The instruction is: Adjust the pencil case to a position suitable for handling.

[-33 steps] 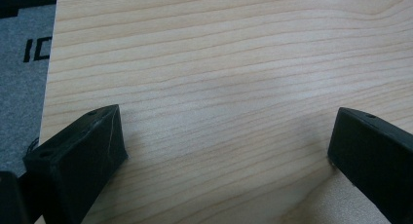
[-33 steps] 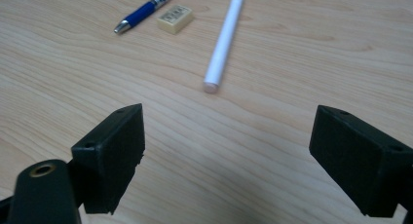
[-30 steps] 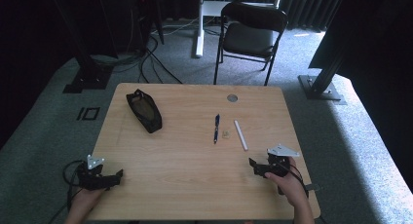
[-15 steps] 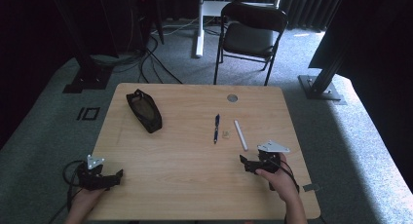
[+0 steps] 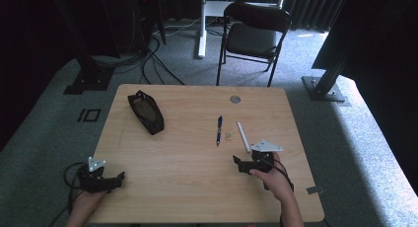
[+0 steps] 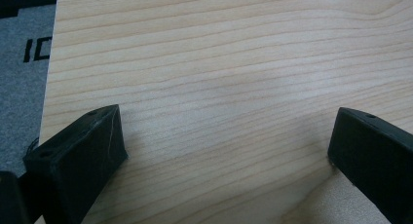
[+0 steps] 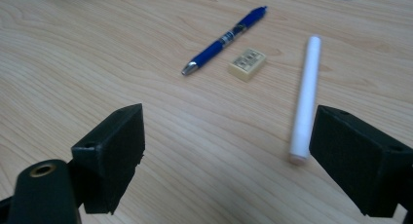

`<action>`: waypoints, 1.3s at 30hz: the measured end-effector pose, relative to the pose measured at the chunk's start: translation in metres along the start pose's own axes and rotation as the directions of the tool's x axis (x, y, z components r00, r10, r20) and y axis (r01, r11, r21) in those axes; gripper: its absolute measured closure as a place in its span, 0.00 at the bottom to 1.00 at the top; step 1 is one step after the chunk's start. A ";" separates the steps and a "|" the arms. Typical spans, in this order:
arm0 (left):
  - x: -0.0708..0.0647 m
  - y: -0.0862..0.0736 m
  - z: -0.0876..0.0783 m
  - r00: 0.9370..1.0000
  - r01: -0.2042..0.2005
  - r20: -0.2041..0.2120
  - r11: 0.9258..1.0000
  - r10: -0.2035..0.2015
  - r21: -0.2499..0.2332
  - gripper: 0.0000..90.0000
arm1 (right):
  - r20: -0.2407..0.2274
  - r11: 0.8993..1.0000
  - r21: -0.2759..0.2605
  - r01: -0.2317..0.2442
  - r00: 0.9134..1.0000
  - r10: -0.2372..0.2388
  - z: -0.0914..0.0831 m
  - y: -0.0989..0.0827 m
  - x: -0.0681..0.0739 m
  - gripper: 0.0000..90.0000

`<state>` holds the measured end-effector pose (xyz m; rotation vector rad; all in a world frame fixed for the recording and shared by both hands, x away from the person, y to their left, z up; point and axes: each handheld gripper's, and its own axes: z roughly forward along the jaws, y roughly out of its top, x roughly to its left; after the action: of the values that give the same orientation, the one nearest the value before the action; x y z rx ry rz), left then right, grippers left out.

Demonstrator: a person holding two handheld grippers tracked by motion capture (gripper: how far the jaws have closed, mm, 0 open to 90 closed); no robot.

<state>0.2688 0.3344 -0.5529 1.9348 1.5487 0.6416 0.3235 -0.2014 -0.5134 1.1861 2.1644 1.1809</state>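
A: R gripper status? Jaws are seen wide apart, nothing held. White stick lies just inside the right-hand jaw, not touched.

B: Noted. Blue pen and small eraser are seen ahead of the jaws, side by side. Print on the eraser can't be read, too blurred.

A: L gripper: jaws spread, only bare table between them.

Lab/studio; black curtains; rig stands

Pen, eraser and stick side by side mid-table, pouch far left, well apart.
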 end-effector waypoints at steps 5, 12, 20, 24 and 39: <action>0.000 0.000 0.000 1.000 0.000 0.000 1.000 0.000 0.000 0.00 | -0.014 1.000 -0.004 0.016 1.000 -0.016 0.005 0.006 0.007 0.14; 0.000 0.000 0.000 1.000 0.001 0.000 1.000 -0.001 0.000 0.00 | -0.033 0.999 -0.006 0.031 0.999 -0.031 0.013 0.014 0.015 0.14; 0.000 0.000 0.000 1.000 0.001 0.000 1.000 -0.001 0.000 0.00 | -0.051 0.999 -0.009 0.046 0.998 -0.046 0.021 0.020 0.023 0.14; 0.000 0.000 0.000 1.000 0.000 0.000 1.000 0.000 0.000 0.00 | -0.062 0.998 -0.010 0.059 0.996 -0.059 0.025 0.024 0.028 0.14; 0.000 0.000 0.000 1.000 0.001 0.000 1.000 -0.001 0.000 0.00 | -0.098 0.996 -0.015 0.086 0.991 -0.087 0.045 0.035 0.047 0.14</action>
<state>0.2688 0.3343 -0.5529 1.9335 1.5493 0.6413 0.3446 -0.1303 -0.5073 1.0389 2.2544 1.2358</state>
